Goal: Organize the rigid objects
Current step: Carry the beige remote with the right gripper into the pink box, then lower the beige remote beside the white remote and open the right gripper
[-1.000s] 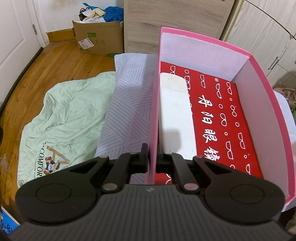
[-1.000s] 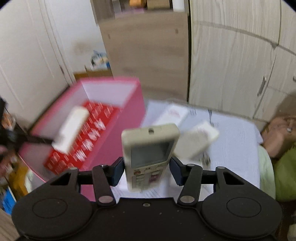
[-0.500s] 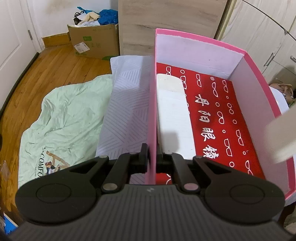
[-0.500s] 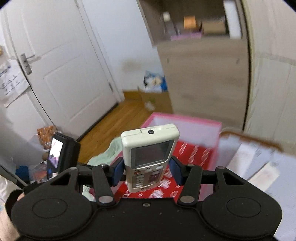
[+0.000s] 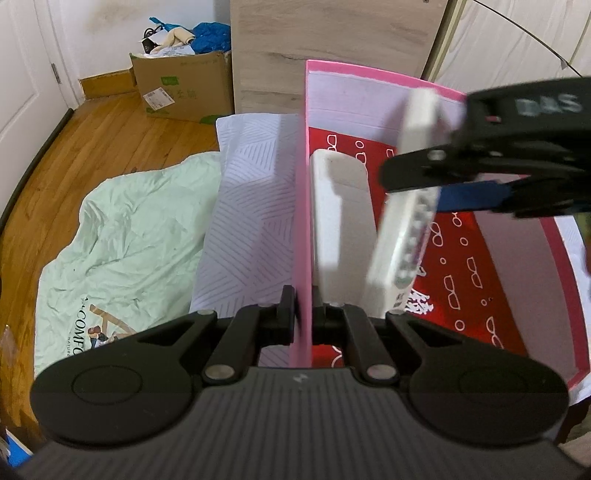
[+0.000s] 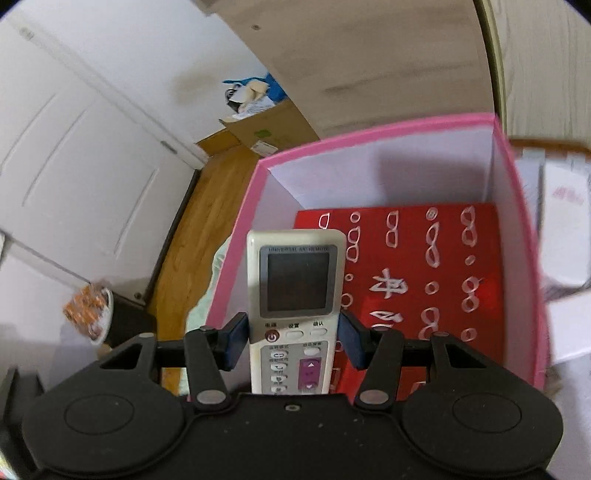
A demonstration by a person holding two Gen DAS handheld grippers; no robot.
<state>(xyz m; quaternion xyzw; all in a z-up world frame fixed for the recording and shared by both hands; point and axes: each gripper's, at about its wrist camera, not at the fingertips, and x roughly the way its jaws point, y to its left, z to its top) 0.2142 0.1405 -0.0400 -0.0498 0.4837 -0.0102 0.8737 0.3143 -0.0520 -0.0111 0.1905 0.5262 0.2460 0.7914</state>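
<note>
My left gripper [image 5: 303,320] is shut on the left wall of a pink box [image 5: 302,206] with a red printed floor. A white remote [image 5: 340,218] lies inside along that wall. My right gripper [image 6: 293,343] is shut on a cream remote control [image 6: 295,295] with a grey screen and holds it above the pink box [image 6: 517,229]. In the left wrist view that gripper [image 5: 436,181] reaches in from the right, holding the cream remote [image 5: 410,206] tilted over the box floor.
The box sits on a patterned white pillow [image 5: 251,206] beside a pale green blanket [image 5: 122,236]. A cardboard box [image 5: 184,88] and wooden cabinet [image 5: 325,33] stand behind on the wood floor. White items [image 6: 565,229] lie right of the box.
My right gripper has carried the cream remote leftward to above the pink box and tilted down toward it. My left gripper has kept its hold on the box wall.
</note>
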